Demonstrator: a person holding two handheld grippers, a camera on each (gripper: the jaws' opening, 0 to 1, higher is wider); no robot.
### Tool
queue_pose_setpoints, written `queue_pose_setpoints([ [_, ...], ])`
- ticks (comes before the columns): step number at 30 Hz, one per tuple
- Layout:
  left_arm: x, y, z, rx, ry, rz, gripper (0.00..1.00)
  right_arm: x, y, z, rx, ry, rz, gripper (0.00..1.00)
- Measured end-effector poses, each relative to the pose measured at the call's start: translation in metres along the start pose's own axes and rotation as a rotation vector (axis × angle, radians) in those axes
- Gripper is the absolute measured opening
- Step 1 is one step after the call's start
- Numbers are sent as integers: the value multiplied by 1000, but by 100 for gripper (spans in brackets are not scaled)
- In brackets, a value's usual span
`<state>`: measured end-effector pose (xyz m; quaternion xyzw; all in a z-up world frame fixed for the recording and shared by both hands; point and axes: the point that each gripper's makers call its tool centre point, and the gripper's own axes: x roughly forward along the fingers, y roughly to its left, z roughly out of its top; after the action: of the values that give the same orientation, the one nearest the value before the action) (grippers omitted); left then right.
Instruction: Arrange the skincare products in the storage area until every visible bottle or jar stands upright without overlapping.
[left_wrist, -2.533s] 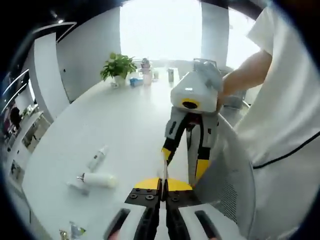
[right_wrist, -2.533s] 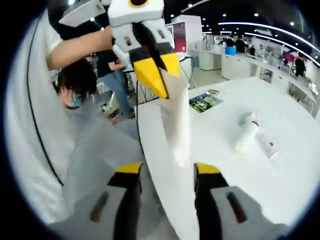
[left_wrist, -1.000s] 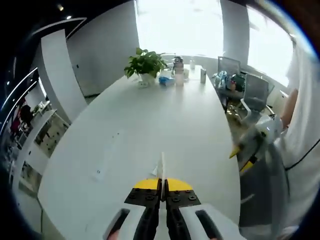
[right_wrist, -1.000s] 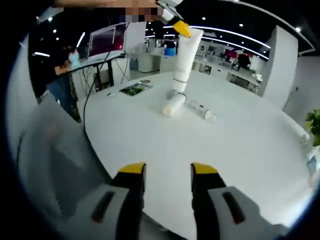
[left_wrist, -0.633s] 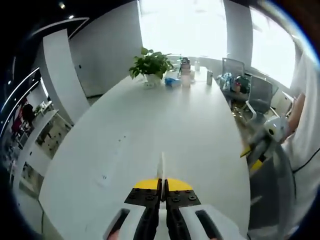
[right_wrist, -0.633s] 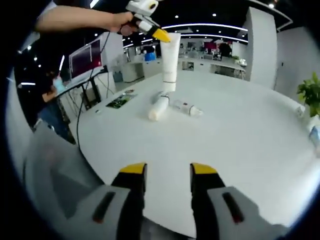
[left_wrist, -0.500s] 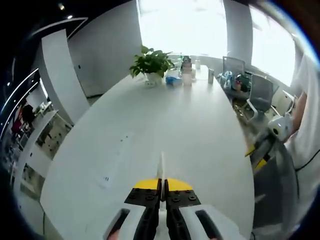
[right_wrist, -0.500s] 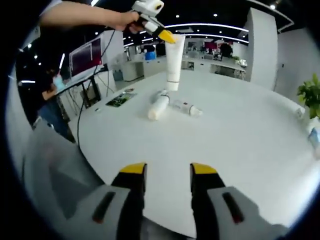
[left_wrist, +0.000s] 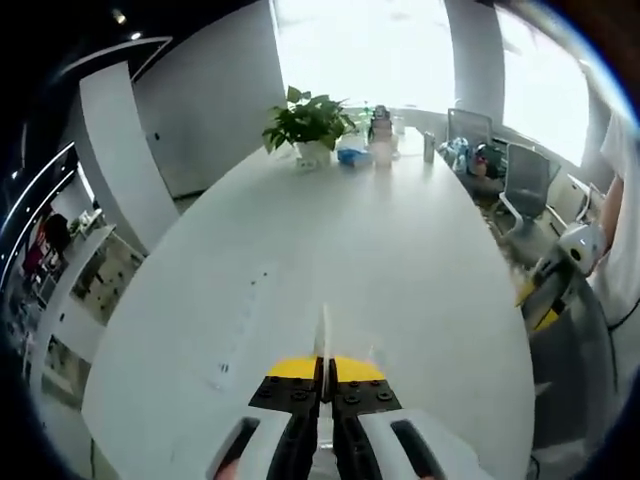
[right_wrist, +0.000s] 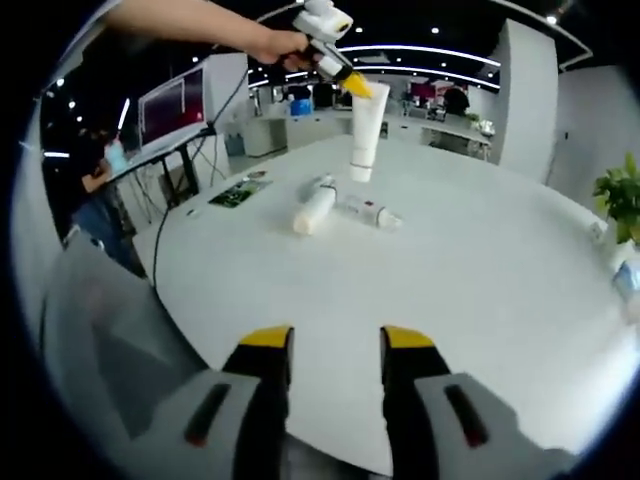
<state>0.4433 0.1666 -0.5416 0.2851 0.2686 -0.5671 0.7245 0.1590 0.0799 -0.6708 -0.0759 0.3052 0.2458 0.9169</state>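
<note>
With the left gripper (right_wrist: 357, 87) clamped on the tube (right_wrist: 365, 134), lower it cap-down beside the lying bottle (right_wrist: 312, 207), right gripper (right_wrist: 335, 345) open.

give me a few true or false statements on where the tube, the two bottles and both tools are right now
1. The left tool grips the white tube by its top end. True.
2. Both bottles on the white table stand upright. False: the white bottle and the small bottle lie on their sides.
3. The right tool is shut on a bottle. False: its jaws stand open with nothing between them.
4. The tube hangs cap end down. True.
5. A potted plant stands at the far end of the table in the left gripper view. True.
6. The tube lies flat between the bottles. False: it is held upright beyond them.
</note>
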Motion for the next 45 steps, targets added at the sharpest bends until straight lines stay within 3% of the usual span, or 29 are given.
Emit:
queue_pose_setpoints([
  [3,7,2,-4,31,2,-6,1,0,-2,0,-6,0,-9,36],
  [13,17,9,-27,3,5,-27,1,0,-5,-2,-4,7,-24,36],
  [25,30,6,-49,26,16,-77,2,1,-5,-4,-6,16,-25,36],
  [26,31,3,-42,2,-46,-102,2,1,-5,-4,-6,18,-24,36],
  [27,29,4,-48,-14,-13,-98,2,1,-4,-5,-9,22,-24,36],
  [31,27,13,-51,-18,-15,-78,3,1,-3,-5,-11,25,-22,36],
  [35,25,8,-53,-55,-18,-126,4,2,-3,-5,-12,28,-21,36],
  [40,25,10,-53,-12,-5,-99,5,2,-2,-6,-15,31,-19,36],
  [45,26,12,-52,-15,3,-114,5,2,-2,-5,-15,28,-22,36],
])
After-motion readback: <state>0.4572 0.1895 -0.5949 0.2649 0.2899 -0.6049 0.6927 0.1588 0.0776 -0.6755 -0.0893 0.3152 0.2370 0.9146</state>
